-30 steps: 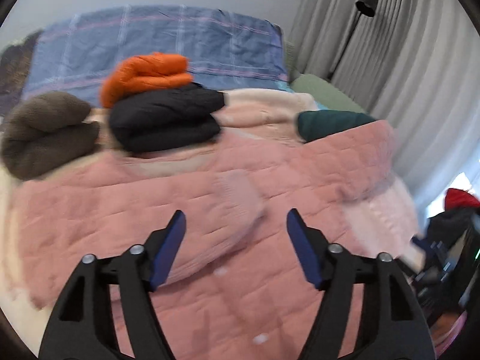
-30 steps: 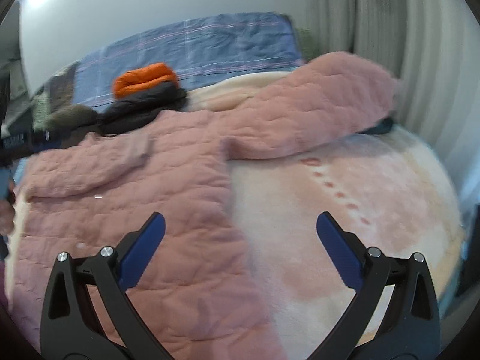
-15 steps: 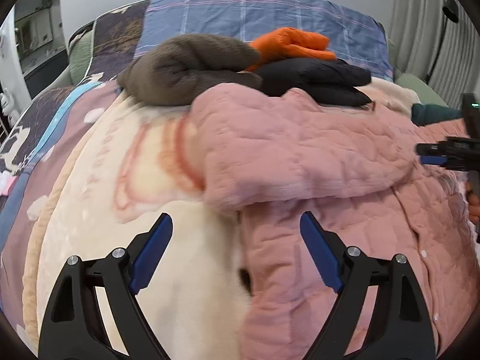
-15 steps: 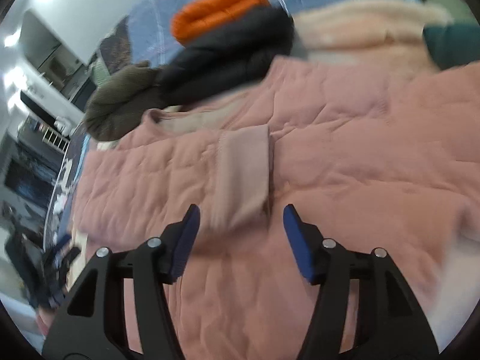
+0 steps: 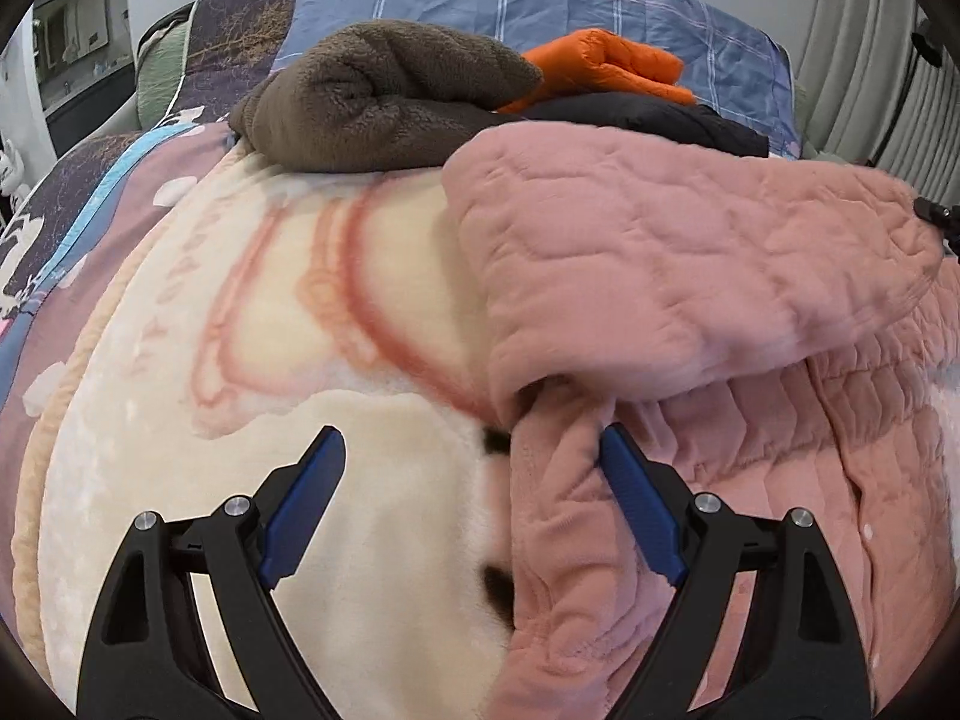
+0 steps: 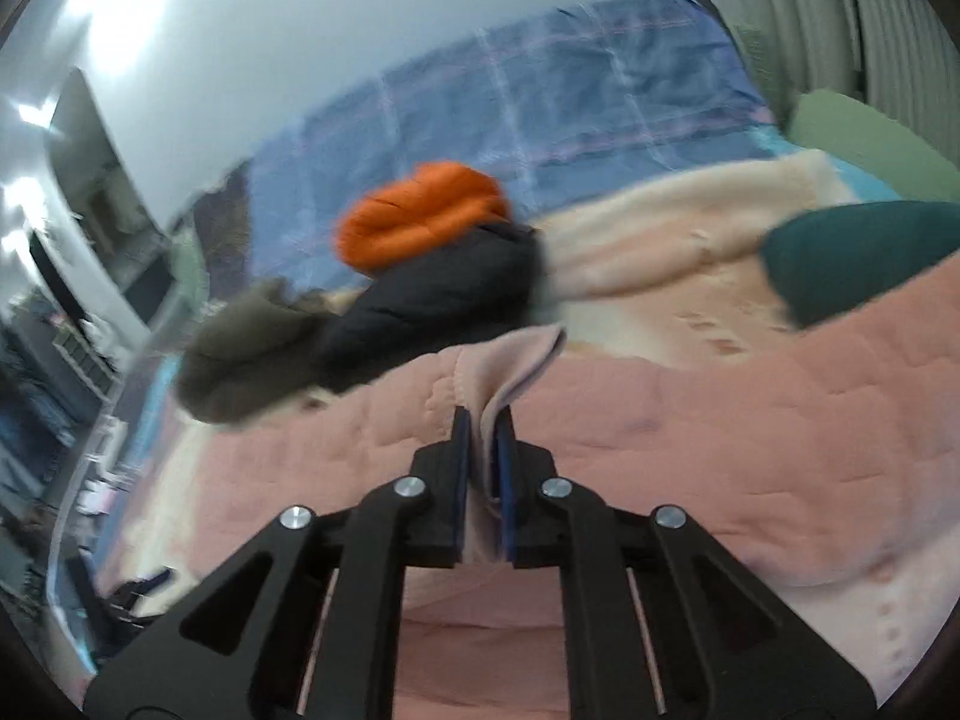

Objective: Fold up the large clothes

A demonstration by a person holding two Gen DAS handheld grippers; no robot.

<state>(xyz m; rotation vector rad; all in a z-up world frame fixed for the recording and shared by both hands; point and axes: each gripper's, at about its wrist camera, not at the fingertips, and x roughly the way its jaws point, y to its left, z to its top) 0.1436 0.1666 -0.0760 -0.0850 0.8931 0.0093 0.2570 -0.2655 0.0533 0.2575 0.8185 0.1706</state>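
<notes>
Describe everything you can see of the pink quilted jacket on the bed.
The pink quilted jacket looks soft and padded, stitched in wavy panels, with small pale buttons down its front. It lies spread over the cream blanket. One part is folded over its body. The right tool has just closed on its paler ribbed cuff. The left tool stands open at the jacket's edge, one pad against the fabric.

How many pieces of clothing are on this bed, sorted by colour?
Pink: 1, the quilted pink coat being folded
Brown: 1, the brown fleece
Orange: 1, the orange jacket
Black: 1, the black jacket under the orange one
Dark green: 1, the dark green garment
Total: 5
</notes>
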